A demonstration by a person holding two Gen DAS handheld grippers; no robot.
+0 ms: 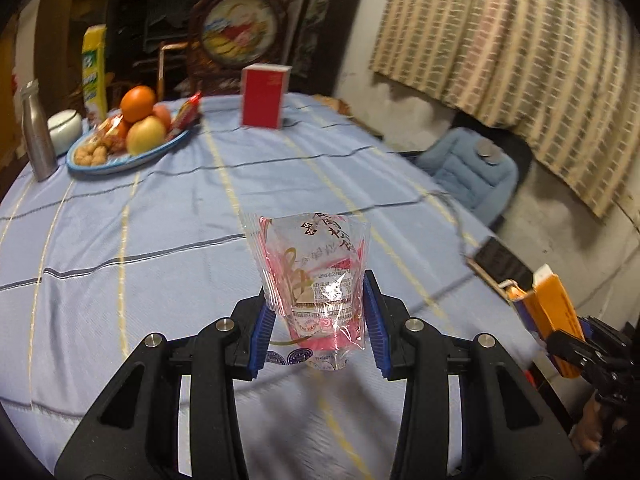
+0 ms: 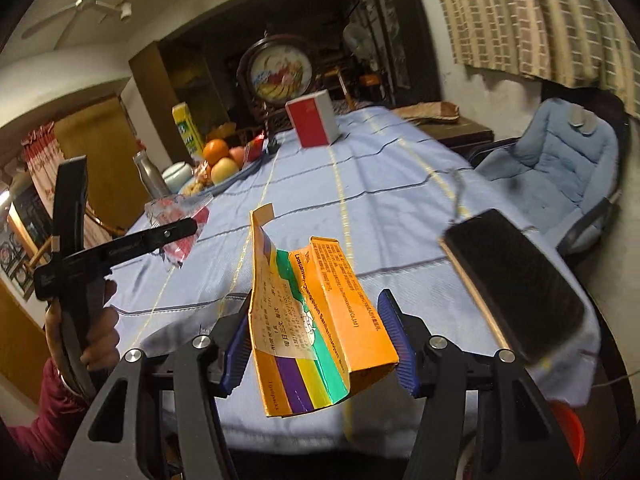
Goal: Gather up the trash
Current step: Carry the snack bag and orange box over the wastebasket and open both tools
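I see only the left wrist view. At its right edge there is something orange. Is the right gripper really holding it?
Observer: Yes. The right gripper has both pads against a flattened orange box, lifted off the table.
Operator: Is there a bin for it?
Observer: Perhaps. A red container shows below the table's near edge, mostly hidden; I cannot tell what it is.
Operator: And my wrapper, from the side?
Observer: The wrapper sticks out of the left gripper, above the table.
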